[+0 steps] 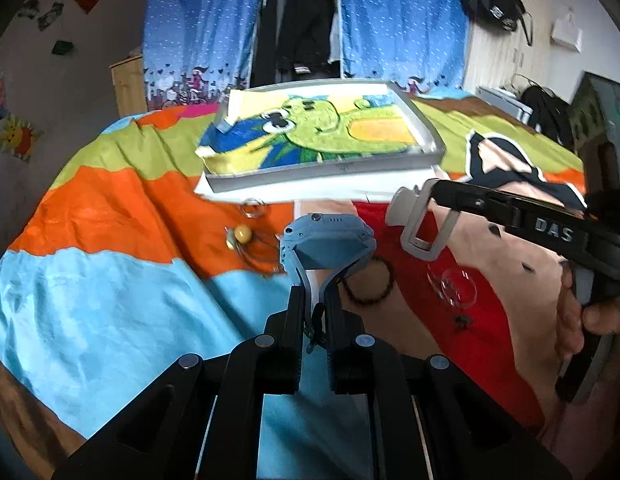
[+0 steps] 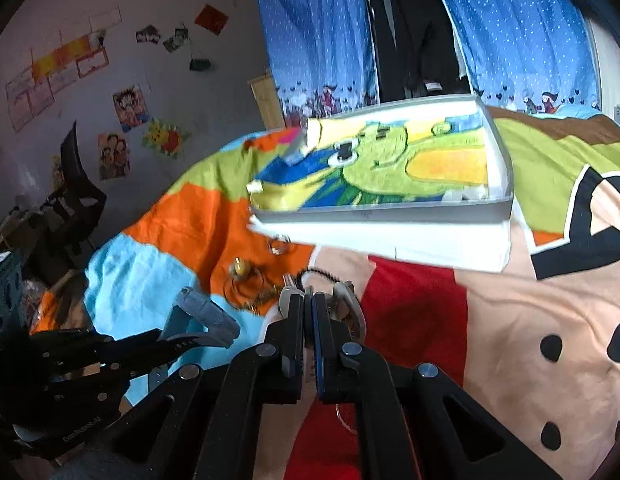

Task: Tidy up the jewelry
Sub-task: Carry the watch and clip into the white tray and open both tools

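Observation:
My left gripper (image 1: 316,296) is shut on the strap of a blue watch (image 1: 328,240), whose body stands up above the fingertips. The same blue watch (image 2: 206,316) shows at lower left in the right wrist view, held by the left gripper (image 2: 170,342). My right gripper (image 2: 309,300) is shut on a grey-white watch (image 2: 346,310). In the left wrist view this grey-white watch (image 1: 414,216) hangs from the right gripper (image 1: 432,196) above the bedspread. A white tray (image 1: 326,168) lined with a green cartoon cloth lies beyond both.
Loose on the colourful bedspread (image 1: 110,280) lie a clear ring (image 1: 252,206), a yellow-bead bracelet (image 1: 242,236), a black bead bracelet (image 1: 370,280) and a clear bangle (image 1: 452,286). Blue curtains (image 1: 198,20) hang behind the bed. A hand (image 1: 578,316) grips the right tool.

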